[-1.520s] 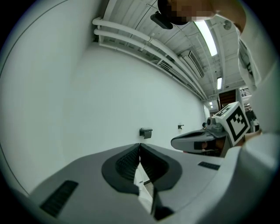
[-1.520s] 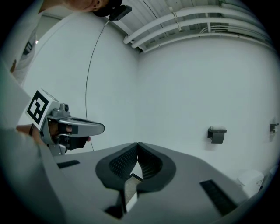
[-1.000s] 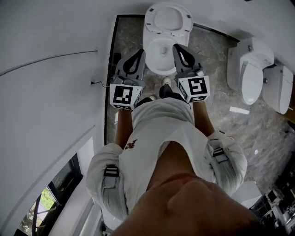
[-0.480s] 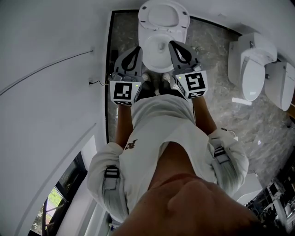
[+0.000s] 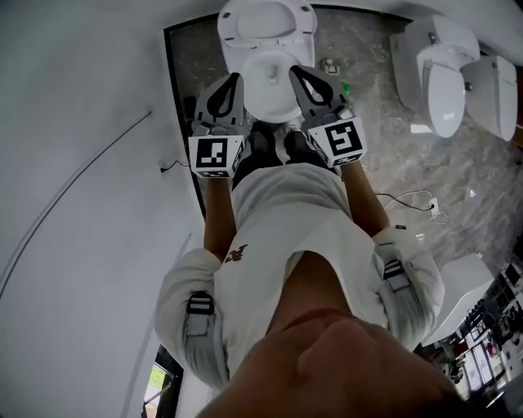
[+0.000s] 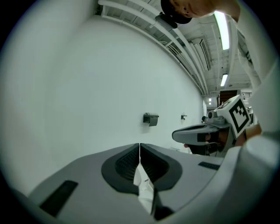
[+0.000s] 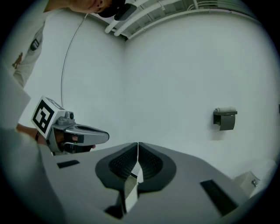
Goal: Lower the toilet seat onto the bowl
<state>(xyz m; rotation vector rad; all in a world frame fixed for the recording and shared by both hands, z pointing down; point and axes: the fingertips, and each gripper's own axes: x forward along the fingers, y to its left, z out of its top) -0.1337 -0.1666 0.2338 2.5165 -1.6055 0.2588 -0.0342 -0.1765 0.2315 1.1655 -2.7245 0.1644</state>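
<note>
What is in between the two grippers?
In the head view, the white toilet bowl shows between the tips of the left gripper and the right gripper.

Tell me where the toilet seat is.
Head view, top centre: the toilet seat stands raised behind the bowl, just beyond the left gripper and right gripper.

Left claw (image 5: 230,88), right claw (image 5: 304,82) closed (empty)
</note>
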